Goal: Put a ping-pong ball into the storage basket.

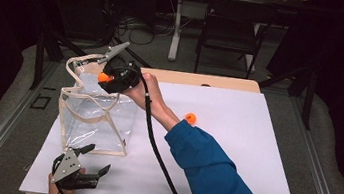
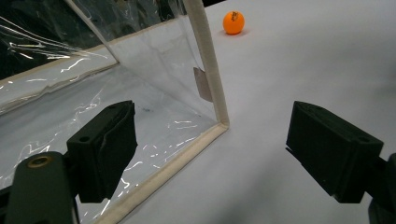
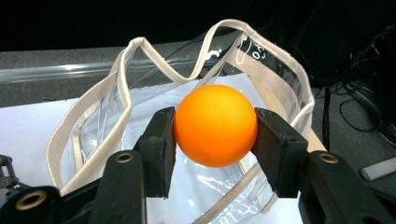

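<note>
your right gripper (image 1: 106, 79) is clenched on an orange ball (image 3: 215, 125), one pad pressed to each side of it, and you hold it up over the open mouth of the clear bag (image 1: 96, 122). in the right gripper view the ball sits squarely between the two black jaws, with the bag's cream-trimmed rim and looping handles spread out below and behind it. the bag stands upright on the white sheet (image 1: 235, 135) that covers the table, toward the sheet's left side in the high view, its clear walls creased and catching the light. your left gripper (image 1: 93, 160) is released, jaws standing wide with nothing between them, and it rests low on the sheet just in front of the bag's near bottom edge. in the left gripper view one jaw lies in front of the bag's clear wall and the other over bare sheet, with the bag's cream corner seam (image 2: 212, 74) rising between them farther off; no pad touches the bag. a second orange ball (image 1: 190, 117) lies on the sheet well to the right of the bag, beside your right forearm in its blue sleeve (image 1: 214, 178). a black cable (image 1: 158, 150) trails from the right gripper across the sheet, passing right of the bag toward the near edge.
</note>
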{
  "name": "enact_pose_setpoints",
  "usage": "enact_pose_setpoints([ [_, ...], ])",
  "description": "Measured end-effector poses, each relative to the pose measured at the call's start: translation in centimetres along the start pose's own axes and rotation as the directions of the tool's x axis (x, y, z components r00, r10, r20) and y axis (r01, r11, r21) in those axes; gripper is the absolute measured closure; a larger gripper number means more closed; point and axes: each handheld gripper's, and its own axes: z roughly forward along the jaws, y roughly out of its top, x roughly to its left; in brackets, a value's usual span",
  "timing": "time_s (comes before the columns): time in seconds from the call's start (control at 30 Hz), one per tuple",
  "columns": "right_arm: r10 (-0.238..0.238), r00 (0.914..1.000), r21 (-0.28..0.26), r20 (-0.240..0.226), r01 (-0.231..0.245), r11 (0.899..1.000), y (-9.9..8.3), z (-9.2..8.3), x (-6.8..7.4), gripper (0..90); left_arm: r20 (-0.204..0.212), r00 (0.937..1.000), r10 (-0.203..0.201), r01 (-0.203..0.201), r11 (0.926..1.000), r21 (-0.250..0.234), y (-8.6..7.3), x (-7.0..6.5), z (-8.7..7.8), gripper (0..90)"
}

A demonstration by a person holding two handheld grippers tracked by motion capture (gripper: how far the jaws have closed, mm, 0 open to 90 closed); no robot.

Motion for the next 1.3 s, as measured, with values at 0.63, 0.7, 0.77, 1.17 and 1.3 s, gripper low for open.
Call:
enact_pose_setpoints([
  [0.63,-0.022,0.9989,0.093,-0.042,0.026,0.995,-0.24,0.65,0.80,50.6,0.002,1.0000,-0.004,0.004,1.0000,0.002,-0.01,-0.05,0.07,16.0],
  [0.7,-0.022,0.9986,0.099,-0.048,0.026,0.995,-0.32,0.72,0.81,50.5,0.001,1.0000,-0.005,0.005,1.0000,0.002,-0.02,-0.06,0.06,16.0],
  [0.77,-0.021,0.9980,0.113,-0.061,0.027,0.993,-0.48,0.89,0.85,50.4,0.001,1.0000,-0.005,0.005,1.0000,0.002,-0.02,-0.05,0.06,16.0],
  [1.17,-0.026,0.9970,0.127,-0.073,0.036,0.991,-0.60,0.73,0.91,50.1,0.002,1.0000,-0.002,0.002,1.0000,0.002,-0.02,-0.03,0.09,16.0],
  [1.3,-0.033,0.9964,0.135,-0.078,0.043,0.990,-0.65,0.75,0.94,48.8,-0.001,1.0000,-0.003,0.003,1.0000,0.001,-0.02,-0.04,0.07,16.0],
])
